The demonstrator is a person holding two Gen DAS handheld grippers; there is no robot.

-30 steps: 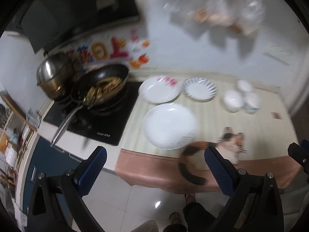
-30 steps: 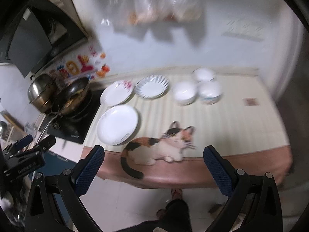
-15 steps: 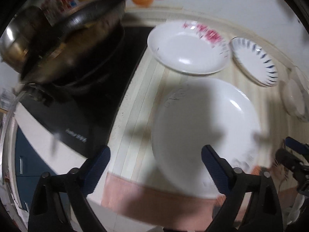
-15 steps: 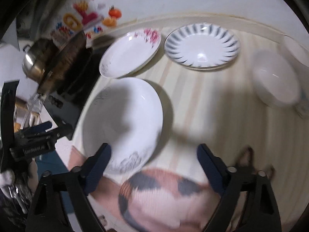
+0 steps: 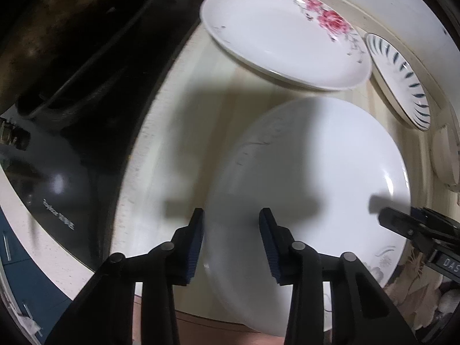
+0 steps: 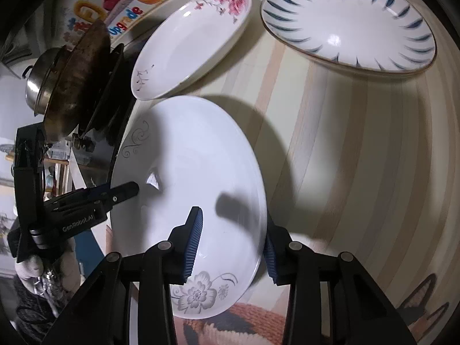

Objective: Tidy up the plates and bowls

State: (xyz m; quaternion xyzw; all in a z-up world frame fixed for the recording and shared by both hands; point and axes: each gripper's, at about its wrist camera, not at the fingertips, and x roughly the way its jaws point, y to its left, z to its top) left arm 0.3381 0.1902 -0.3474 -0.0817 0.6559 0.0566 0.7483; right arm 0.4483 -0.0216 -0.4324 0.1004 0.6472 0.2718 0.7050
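A large white plate with a grey flower print (image 5: 310, 172) (image 6: 195, 178) lies on the striped mat. My left gripper (image 5: 231, 230) straddles its left rim with jaws partly closed, one finger outside and one over the plate. My right gripper (image 6: 233, 233) straddles its right rim the same way. Neither pad clearly presses the plate. Behind it lie a pink-flowered plate (image 5: 284, 34) (image 6: 192, 43) and a blue-striped plate (image 5: 399, 80) (image 6: 348, 20). A white bowl (image 5: 445, 155) shows at the far right edge.
A black induction hob (image 5: 66, 155) with a dark wok (image 5: 66, 37) (image 6: 77, 80) lies left of the plates. A steel pot (image 6: 37, 86) stands beyond the wok. The mat's cat picture (image 6: 244, 322) marks the counter's front edge.
Both grippers have dropped down close to the large white plate and their jaws have narrowed from wide open to straddling its opposite rims.
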